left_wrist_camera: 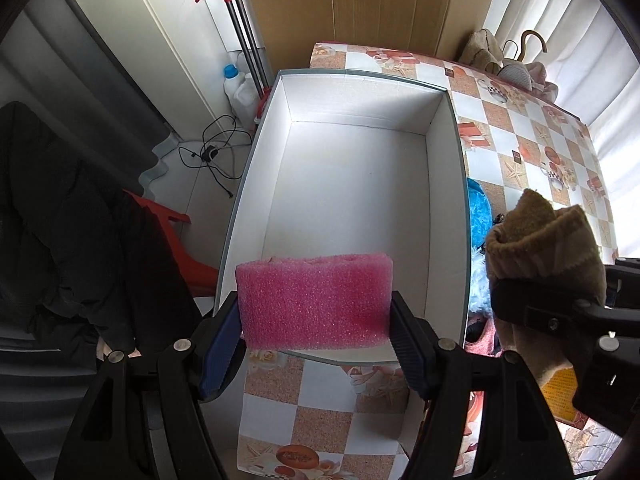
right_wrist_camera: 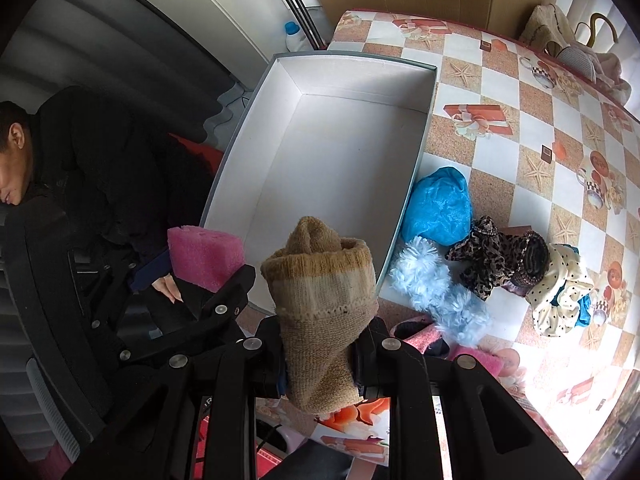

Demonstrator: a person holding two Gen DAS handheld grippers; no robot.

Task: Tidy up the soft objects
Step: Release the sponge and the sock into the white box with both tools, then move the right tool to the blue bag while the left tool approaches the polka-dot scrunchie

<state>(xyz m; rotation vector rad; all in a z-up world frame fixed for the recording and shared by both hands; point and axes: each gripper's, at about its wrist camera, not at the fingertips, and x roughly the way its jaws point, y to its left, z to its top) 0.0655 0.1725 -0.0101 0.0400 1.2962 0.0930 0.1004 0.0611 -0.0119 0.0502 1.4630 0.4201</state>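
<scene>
Squeezing a spongy pink foam block [left_wrist_camera: 314, 300], the left hand-held gripper [left_wrist_camera: 316, 334] hangs over the white box's [left_wrist_camera: 352, 184] near rim; the right hand-held gripper [right_wrist_camera: 320, 354] is clenched on a rolled knit sock [right_wrist_camera: 320, 304] beside it on the desk [right_wrist_camera: 500, 92].

- A box [right_wrist_camera: 340, 152] is set on the table [right_wrist_camera: 520, 120], at its left edge.
- A sponge [left_wrist_camera: 316, 300] is held above the box's near wall, between the left gripper's [left_wrist_camera: 316, 332] pads.
- A sock [right_wrist_camera: 320, 300] is gripped in the right gripper [right_wrist_camera: 320, 364], to the right of the sponge, over the box's near right corner.
- A pile of soft items [right_wrist_camera: 480, 256] is laid on the table just right of the box.
- Bags [right_wrist_camera: 576, 40] are placed at the table's far right corner.
- Bottles [left_wrist_camera: 240, 88] are stood on the floor behind the box's far left corner.
</scene>
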